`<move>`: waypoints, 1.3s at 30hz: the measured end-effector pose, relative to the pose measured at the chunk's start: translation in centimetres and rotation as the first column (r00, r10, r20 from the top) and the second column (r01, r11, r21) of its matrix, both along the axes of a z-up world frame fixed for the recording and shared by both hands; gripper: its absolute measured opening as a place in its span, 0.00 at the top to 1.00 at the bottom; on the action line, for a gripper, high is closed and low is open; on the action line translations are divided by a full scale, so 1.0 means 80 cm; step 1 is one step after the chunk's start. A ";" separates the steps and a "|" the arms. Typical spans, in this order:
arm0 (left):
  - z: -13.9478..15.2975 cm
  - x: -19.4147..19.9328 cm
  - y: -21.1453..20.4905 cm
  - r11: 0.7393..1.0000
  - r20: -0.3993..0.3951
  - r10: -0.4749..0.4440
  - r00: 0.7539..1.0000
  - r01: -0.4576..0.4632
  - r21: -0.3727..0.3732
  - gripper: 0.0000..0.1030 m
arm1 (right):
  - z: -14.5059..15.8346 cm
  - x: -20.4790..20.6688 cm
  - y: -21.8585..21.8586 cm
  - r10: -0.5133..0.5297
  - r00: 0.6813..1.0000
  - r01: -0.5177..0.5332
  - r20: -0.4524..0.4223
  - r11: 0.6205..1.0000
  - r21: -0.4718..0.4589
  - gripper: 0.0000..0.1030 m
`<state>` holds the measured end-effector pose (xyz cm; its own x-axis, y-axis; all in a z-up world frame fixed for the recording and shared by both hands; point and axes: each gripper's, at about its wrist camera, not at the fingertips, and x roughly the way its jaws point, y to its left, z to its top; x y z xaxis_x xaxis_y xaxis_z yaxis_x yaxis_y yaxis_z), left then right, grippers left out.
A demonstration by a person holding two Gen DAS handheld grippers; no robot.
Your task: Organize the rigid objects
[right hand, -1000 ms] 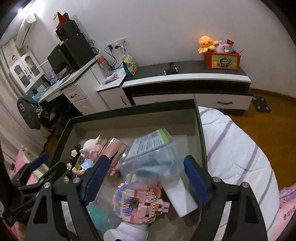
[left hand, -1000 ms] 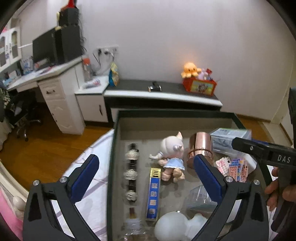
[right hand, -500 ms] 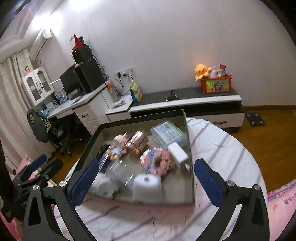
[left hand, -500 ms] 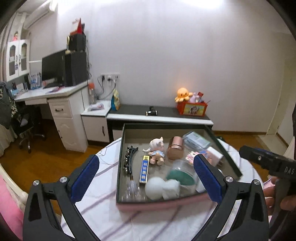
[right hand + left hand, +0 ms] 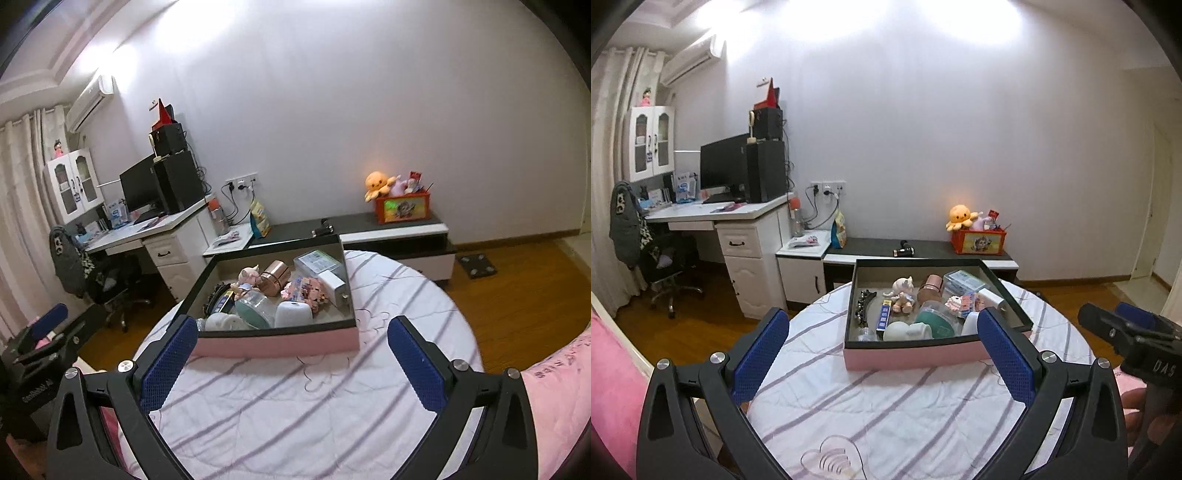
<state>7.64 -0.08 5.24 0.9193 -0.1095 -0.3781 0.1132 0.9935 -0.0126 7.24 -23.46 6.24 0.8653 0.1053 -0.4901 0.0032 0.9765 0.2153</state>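
Observation:
A pink box with a dark rim [image 5: 916, 356] [image 5: 280, 345] sits at the far side of a round table with a striped white cloth [image 5: 905, 413] [image 5: 295, 406]. It holds a small doll [image 5: 902, 293], a copper cup [image 5: 930, 290] [image 5: 275, 275], a blue bar [image 5: 884, 314], a black hair clip [image 5: 863, 304], a white rounded object [image 5: 899, 329] and other small items. My left gripper [image 5: 882, 354] is open and empty, well short of the box. My right gripper [image 5: 291, 362] is open and empty, just short of the box.
A white desk with a monitor [image 5: 724, 173] and an office chair [image 5: 665, 266] stand at the left. A low dark cabinet [image 5: 923, 254] along the wall carries a red toy box [image 5: 979, 240]. Wooden floor surrounds the table. Pink bedding [image 5: 554, 387] lies at the right.
Both grippers have pulled back and up from over the box. A second ago they were close above its contents; now the whole box and table show. Both stay open.

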 end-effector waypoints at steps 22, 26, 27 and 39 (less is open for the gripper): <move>0.009 -0.094 0.011 0.998 0.032 0.038 0.999 -0.037 -0.046 0.00 | 0.019 -0.092 0.044 -0.027 0.997 0.038 0.069 0.986 -0.160 0.00; 0.010 -0.095 0.012 0.998 0.033 0.036 0.999 -0.034 -0.049 0.00 | 0.020 -0.093 0.046 -0.024 0.997 0.035 0.071 0.987 -0.158 0.00; 0.011 -0.096 0.011 0.998 0.033 0.034 0.999 -0.032 -0.049 0.00 | 0.021 -0.093 0.047 -0.025 0.997 0.036 0.071 0.987 -0.158 0.00; 0.010 -0.095 0.004 0.998 0.009 0.025 1.000 -0.025 -0.059 0.00 | 0.023 -0.098 0.046 -0.039 0.997 0.049 0.068 0.987 -0.151 0.00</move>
<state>0.03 0.25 6.01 0.9257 -0.1083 -0.3625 0.0888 0.9936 -0.0700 -0.63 -19.80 8.09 0.8977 -0.0049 -0.4406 0.0375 0.9972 0.0654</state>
